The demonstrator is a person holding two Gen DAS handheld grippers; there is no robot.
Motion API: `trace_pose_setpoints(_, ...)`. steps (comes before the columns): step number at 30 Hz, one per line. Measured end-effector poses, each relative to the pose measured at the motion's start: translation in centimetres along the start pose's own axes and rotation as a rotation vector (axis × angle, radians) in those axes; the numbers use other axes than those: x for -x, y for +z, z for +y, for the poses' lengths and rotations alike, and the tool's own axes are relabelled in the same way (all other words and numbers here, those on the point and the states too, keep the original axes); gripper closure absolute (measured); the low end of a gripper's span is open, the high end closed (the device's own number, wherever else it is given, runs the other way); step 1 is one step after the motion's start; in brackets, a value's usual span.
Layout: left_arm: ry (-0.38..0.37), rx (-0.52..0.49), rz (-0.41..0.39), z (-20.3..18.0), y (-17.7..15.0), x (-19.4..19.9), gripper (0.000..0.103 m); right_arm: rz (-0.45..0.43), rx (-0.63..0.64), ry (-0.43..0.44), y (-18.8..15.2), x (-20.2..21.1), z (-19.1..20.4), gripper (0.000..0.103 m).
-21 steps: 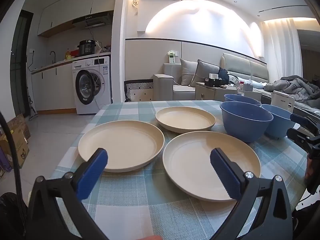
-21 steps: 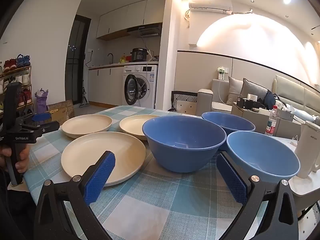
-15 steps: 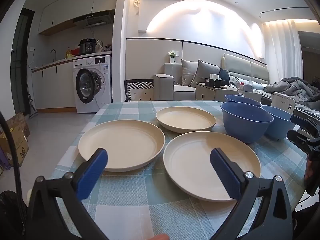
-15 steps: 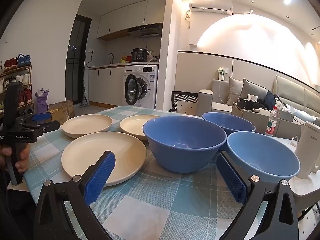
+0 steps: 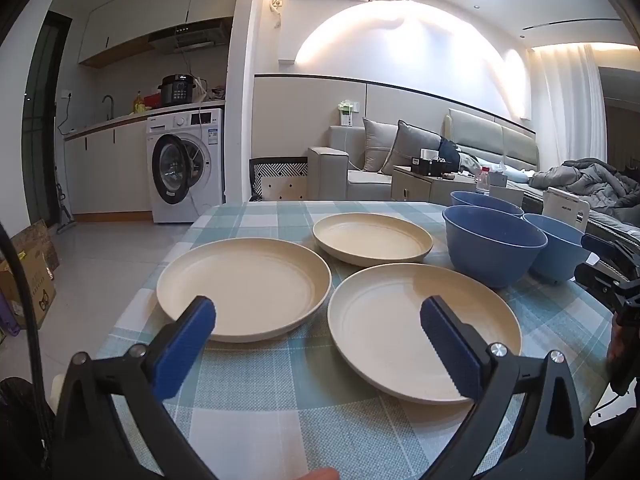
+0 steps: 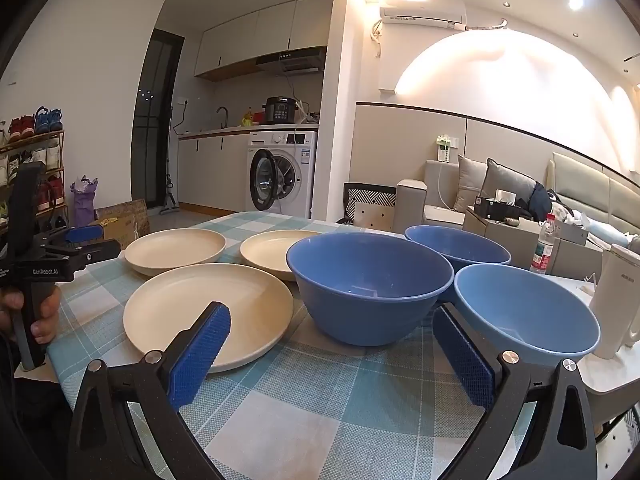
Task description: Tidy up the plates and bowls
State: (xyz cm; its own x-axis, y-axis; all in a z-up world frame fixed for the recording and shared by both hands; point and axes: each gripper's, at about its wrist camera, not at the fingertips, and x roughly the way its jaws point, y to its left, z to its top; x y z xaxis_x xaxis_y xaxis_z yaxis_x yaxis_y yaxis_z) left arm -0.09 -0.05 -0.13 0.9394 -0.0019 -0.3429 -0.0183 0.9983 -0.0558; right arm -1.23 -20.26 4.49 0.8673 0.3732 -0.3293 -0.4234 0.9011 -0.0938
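Three cream plates lie flat on the checked tablecloth point(image 5: 280, 376): a left plate point(image 5: 244, 288), a near right plate point(image 5: 400, 320) and a smaller far plate point(image 5: 372, 238). Three blue bowls stand to their right: a dark one point(image 6: 368, 280), a far one point(image 6: 458, 246) and a lighter near one point(image 6: 524, 308). My left gripper point(image 5: 318, 320) is open and empty, low over the near edges of the two front plates. My right gripper point(image 6: 332, 332) is open and empty, just in front of the dark bowl.
A white kettle point(image 6: 618, 300) stands at the table's right edge beside the lighter bowl. A water bottle point(image 6: 544, 246) and boxes sit behind the bowls. A washing machine point(image 5: 186, 164) and a sofa point(image 5: 384, 164) are beyond the table.
Both views have shifted very slightly; the plates and bowls have not moved and both grippers stay open.
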Motion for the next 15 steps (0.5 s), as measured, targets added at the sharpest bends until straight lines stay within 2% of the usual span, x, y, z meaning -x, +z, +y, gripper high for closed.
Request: trace_pose_setpoints(15,-0.004,0.006,0.000,0.37,0.00,-0.13,0.000,0.002,-0.002,0.002,-0.07,0.10,0.02,0.000)
